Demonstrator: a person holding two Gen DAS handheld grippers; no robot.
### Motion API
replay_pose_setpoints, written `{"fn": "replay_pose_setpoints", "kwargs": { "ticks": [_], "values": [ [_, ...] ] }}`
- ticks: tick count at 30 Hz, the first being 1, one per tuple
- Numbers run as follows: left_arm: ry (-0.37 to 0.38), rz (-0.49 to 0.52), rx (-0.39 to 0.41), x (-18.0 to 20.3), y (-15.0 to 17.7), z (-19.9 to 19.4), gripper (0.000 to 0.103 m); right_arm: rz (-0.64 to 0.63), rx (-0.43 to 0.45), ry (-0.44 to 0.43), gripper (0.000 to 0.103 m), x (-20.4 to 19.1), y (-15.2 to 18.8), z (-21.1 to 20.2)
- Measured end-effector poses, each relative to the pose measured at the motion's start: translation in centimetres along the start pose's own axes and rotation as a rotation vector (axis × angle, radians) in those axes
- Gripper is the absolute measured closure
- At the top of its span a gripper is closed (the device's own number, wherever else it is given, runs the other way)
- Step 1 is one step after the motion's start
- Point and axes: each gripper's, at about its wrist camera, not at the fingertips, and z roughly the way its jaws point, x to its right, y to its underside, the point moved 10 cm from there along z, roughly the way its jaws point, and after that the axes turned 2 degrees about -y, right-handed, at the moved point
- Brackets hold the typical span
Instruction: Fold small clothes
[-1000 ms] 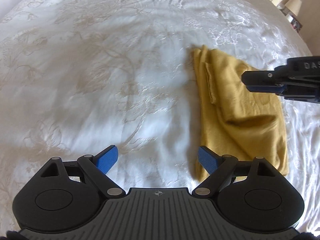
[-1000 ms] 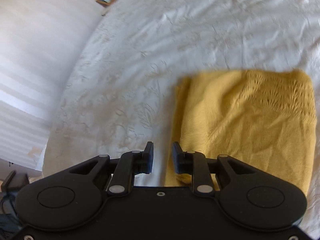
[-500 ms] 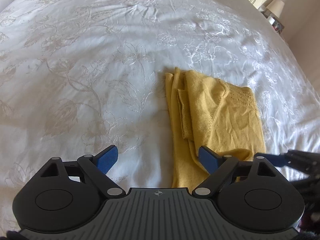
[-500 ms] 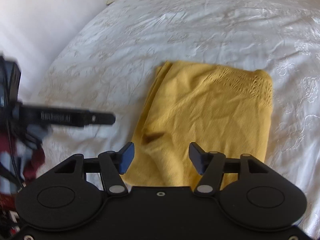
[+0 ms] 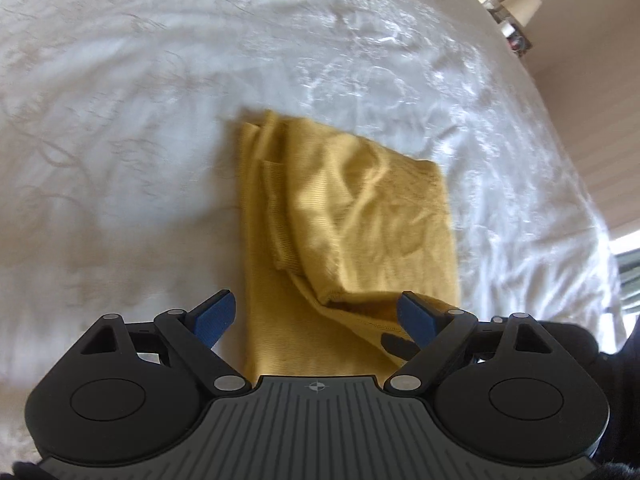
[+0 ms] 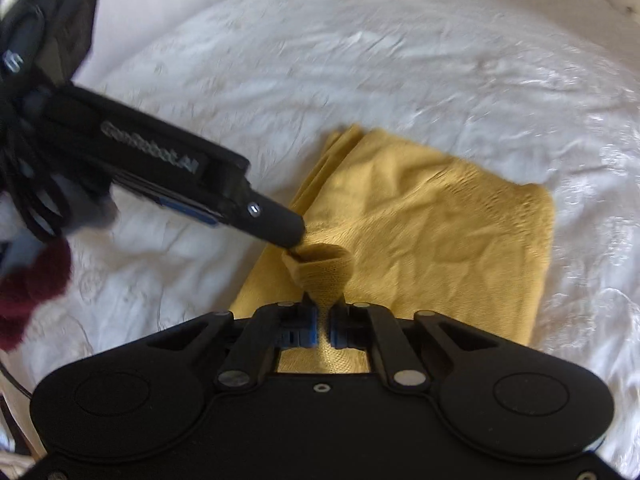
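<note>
A folded mustard-yellow garment (image 5: 352, 216) lies on a white embroidered bedspread (image 5: 120, 140); it also shows in the right wrist view (image 6: 432, 232). My left gripper (image 5: 316, 316) is open, its blue pads on either side of the garment's near end. My right gripper (image 6: 323, 320) is shut on the garment's near edge, which bunches up into a small raised peak (image 6: 320, 264) between the pads. In the right wrist view the left gripper's fingers (image 6: 276, 224) reach in from the left and touch that raised fold.
The white bedspread (image 6: 360, 60) fills most of both views. A bedside table with a lamp (image 5: 516, 12) stands past the far right edge of the bed. A dark red sleeve (image 6: 28, 292) shows at the left.
My right gripper has shut on the garment's near edge and raised a fold. My left gripper has moved right, over the garment's near end, still open.
</note>
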Motion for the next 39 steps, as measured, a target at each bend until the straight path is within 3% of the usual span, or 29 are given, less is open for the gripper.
{"fn": "replay_pose_setpoints", "kwargs": {
  "ticks": [5,12,21,24,25,26,29,34,39],
  "values": [
    [0.081,-0.063,-0.03,1.6,-1.5,2.6,0.015,0.071,0.018,-0.02,0.092,1.1,0.1,-1.0],
    [0.075,-0.133,-0.019,1.0,-4.6,6.1,0.016,0.065,0.019,-0.04,0.092,0.9,0.0,-0.7],
    [0.08,-0.146,-0.006,-0.2,-7.4,7.5,0.042,0.058,-0.003,-0.055,0.091,0.2,1.0,-0.1],
    [0.056,-0.154,0.029,-0.8,-7.8,7.6,0.064,0.058,-0.011,-0.051,0.091,0.1,1.4,0.2],
    [0.048,-0.149,0.033,-0.8,-7.8,7.6,0.081,0.061,-0.013,-0.05,0.091,0.1,1.5,0.3],
    [0.048,-0.14,0.031,-0.8,-7.8,7.6,0.087,0.065,-0.013,-0.048,0.091,0.1,1.6,0.3],
    [0.033,-0.072,0.054,-0.2,-8.0,6.4,0.093,0.062,-0.004,-0.036,0.091,0.0,1.4,0.0],
    [0.043,0.101,0.092,1.5,-8.6,3.0,0.093,-0.001,-0.01,-0.059,0.09,-2.0,1.3,0.1],
    [-0.061,0.165,0.041,-0.7,-7.8,4.6,0.092,-0.079,-0.084,-0.072,0.089,-3.8,2.5,3.7]
  ]
}}
